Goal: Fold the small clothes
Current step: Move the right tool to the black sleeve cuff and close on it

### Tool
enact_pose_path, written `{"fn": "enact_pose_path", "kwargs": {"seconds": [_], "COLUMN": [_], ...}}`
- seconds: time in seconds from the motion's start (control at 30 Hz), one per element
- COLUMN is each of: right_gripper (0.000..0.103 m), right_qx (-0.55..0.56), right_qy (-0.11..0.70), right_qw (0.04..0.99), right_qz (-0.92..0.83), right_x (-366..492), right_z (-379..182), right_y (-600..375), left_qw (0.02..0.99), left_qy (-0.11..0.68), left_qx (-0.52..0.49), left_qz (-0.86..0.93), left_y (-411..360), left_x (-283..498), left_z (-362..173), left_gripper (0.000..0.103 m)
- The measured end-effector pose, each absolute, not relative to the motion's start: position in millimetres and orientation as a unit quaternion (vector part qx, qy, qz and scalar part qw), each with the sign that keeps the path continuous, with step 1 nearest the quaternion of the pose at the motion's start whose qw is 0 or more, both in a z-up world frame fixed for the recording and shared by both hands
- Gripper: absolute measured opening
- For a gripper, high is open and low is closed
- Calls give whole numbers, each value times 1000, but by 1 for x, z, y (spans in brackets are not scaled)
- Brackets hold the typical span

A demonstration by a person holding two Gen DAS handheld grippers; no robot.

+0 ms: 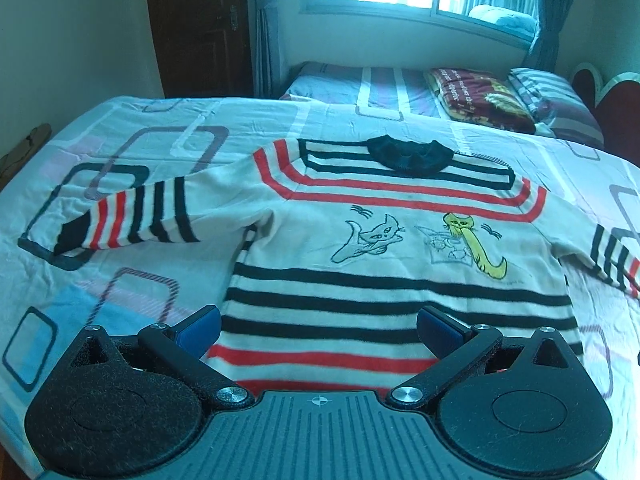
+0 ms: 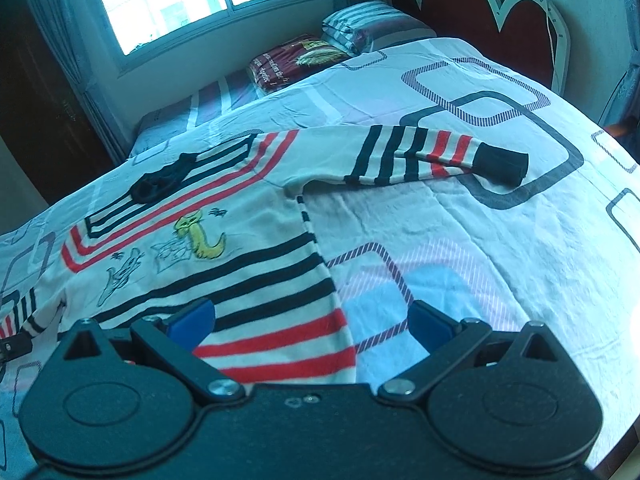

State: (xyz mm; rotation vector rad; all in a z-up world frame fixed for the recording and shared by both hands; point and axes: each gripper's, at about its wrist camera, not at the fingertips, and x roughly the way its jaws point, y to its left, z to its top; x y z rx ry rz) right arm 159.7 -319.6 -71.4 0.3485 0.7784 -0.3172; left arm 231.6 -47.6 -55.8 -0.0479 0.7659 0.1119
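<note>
A small white sweater with black and red stripes, a black collar and two embroidered cats lies flat, front up, on the bed, both sleeves spread out. My left gripper is open, its blue pads above the hem's left part. The sweater also shows in the right wrist view, with its right sleeve stretched out to the black cuff. My right gripper is open over the hem's right corner, one pad above the sweater, the other above the sheet.
The bed sheet is pale with rounded rectangle patterns. A second bed with a folded maroon blanket and striped pillow stands beyond, under a window. A red scalloped headboard is at the right. A dark door is far left.
</note>
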Motion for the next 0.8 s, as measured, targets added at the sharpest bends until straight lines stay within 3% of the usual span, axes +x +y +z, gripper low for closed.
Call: {"fn": "enact_pose_path", "kwargs": {"seconds": [0.33,0.67,0.8], "right_gripper": [94,76,75], "right_qx": [203,253,281], "right_qy": [394,398,390], "right_qw": [879,854,843], "right_qz": [-177,-220,-242], "right_x": [206,243,257], "right_z": [-107,-144,-156], "right_y": [-380,-452,-481], "left_qw": [915,905,900], "left_qy": [398,420,429], "left_qx": [-12,8,15], "left_qz": [65,66,68], "left_y": [-87,-117,-125], "left_x": [285,329,345], "left_z": [-84,-110,-118], "left_gripper": [103,103,103]}}
